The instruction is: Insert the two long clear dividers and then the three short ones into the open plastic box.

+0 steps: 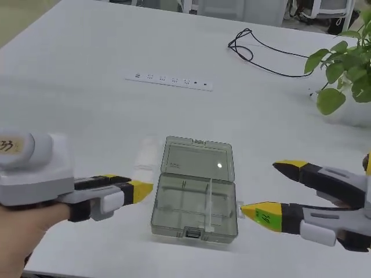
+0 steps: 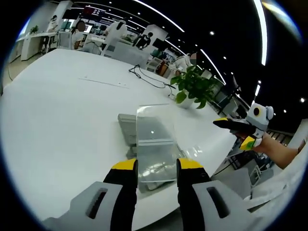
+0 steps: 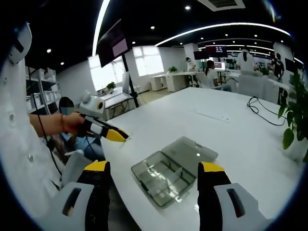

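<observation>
The open grey-clear plastic box (image 1: 174, 217) lies on the white table near its front edge, lid (image 1: 199, 159) folded back flat. Clear dividers (image 1: 210, 202) stand inside it. My left gripper (image 1: 142, 190) sits just left of the box, shut on a clear divider (image 1: 145, 161). In the left gripper view that divider (image 2: 154, 144) rises between the fingers (image 2: 126, 166) and covers most of the box (image 2: 126, 129). My right gripper (image 1: 272, 188) is open just right of the box. The right gripper view looks down on the box (image 3: 166, 173) between its wide jaws, with the left gripper (image 3: 115, 135) beyond.
A white power strip (image 1: 169, 81) lies across the table behind the box. A black cable (image 1: 255, 55) loops at the back right beside a leafy plant (image 1: 342, 63). The table's front edge runs just below the box. Desks and people fill the room beyond.
</observation>
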The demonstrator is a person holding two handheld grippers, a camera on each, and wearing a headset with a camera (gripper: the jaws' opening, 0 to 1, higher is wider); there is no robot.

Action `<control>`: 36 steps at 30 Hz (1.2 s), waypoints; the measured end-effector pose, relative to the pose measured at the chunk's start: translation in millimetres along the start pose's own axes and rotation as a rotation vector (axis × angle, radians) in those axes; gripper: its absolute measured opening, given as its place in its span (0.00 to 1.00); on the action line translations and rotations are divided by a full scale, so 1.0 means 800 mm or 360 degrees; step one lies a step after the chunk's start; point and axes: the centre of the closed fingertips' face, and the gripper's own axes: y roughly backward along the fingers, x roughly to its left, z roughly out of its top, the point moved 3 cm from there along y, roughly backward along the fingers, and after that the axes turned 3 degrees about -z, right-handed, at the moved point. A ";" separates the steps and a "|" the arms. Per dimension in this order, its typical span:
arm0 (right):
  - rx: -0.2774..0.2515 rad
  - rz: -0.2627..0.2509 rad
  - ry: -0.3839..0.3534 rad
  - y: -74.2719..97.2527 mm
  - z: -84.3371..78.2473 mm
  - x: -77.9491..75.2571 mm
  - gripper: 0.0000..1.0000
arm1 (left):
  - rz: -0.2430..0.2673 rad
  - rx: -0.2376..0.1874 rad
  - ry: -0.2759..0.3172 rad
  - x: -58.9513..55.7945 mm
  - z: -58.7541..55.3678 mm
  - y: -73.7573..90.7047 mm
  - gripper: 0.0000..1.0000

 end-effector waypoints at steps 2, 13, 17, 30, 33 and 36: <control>-0.0004 -0.0001 -0.0012 -0.004 0.005 0.003 0.70 | -0.0034 -0.0023 0.0001 -0.008 0.004 -0.003 0.30; -0.0087 0.0027 -0.0205 -0.040 0.036 0.017 0.51 | -0.0147 -0.0066 -0.0044 -0.043 0.015 -0.019 0.30; -0.0063 0.0013 -0.0277 -0.054 0.037 0.022 0.44 | -0.0178 -0.0070 -0.0078 -0.056 0.017 -0.027 0.30; 0.0003 0.0022 -0.0451 -0.077 0.029 0.032 0.21 | -0.0209 -0.0024 -0.0224 -0.073 0.017 -0.040 0.30; 0.0010 0.0026 -0.0470 -0.080 0.029 0.035 0.18 | -0.0215 -0.0021 -0.0230 -0.073 0.017 -0.040 0.30; 0.0033 0.0033 -0.0504 -0.084 0.027 0.038 0.08 | -0.0218 -0.0021 -0.0230 -0.074 0.017 -0.040 0.30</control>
